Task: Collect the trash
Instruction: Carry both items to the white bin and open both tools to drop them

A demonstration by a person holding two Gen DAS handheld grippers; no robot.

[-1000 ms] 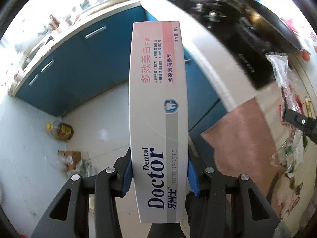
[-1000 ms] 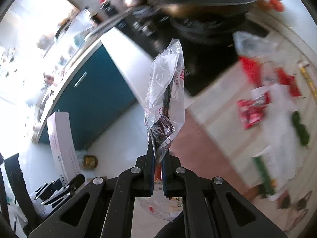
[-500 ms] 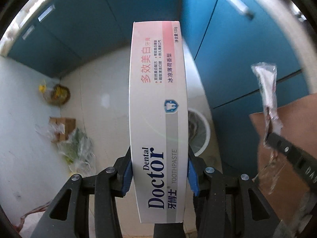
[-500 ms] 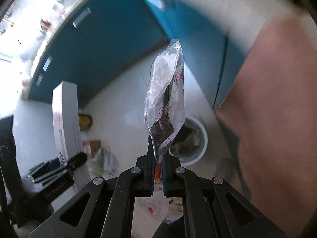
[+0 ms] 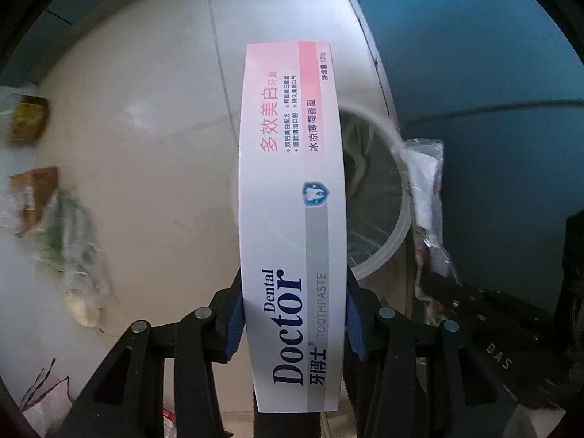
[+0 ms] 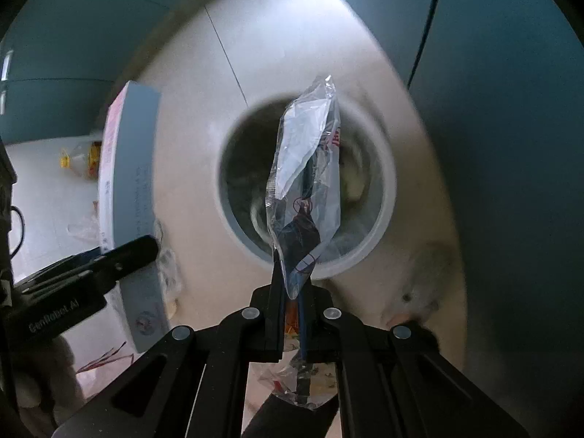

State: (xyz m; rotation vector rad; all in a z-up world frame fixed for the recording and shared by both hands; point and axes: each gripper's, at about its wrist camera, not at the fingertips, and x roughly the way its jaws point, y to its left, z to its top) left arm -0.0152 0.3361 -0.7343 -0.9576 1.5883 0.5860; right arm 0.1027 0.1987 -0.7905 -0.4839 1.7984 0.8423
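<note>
On the left, the left gripper (image 5: 294, 323) is clamped on a toothpaste box (image 5: 292, 219), its blue pads pressing the box's two long sides near the printed end, so that the box stands out along the fingers and points down toward the floor. In the left wrist view, the white trash bin (image 5: 396, 230) shows partly behind the box's right edge, so the box appears to hang over the bin's left rim rather than over its middle.

To the right, the right gripper (image 6: 290, 310) has its jaws pressed together on the lower end of a clear plastic wrapper (image 6: 306, 186). In the right wrist view, the wrapper sticks up across the bin's open mouth (image 6: 387, 189), where dark rubbish already lies.

The step in hand seems to be the drop: both pieces of trash are carried to the bin on the pale tiled floor (image 5: 146, 146), beside the blue cabinet fronts (image 5: 492, 73). Next, the wrapper probably needs only a release. The box likely wants a shift rightward over the opening first, since its length could catch the rim.
</note>
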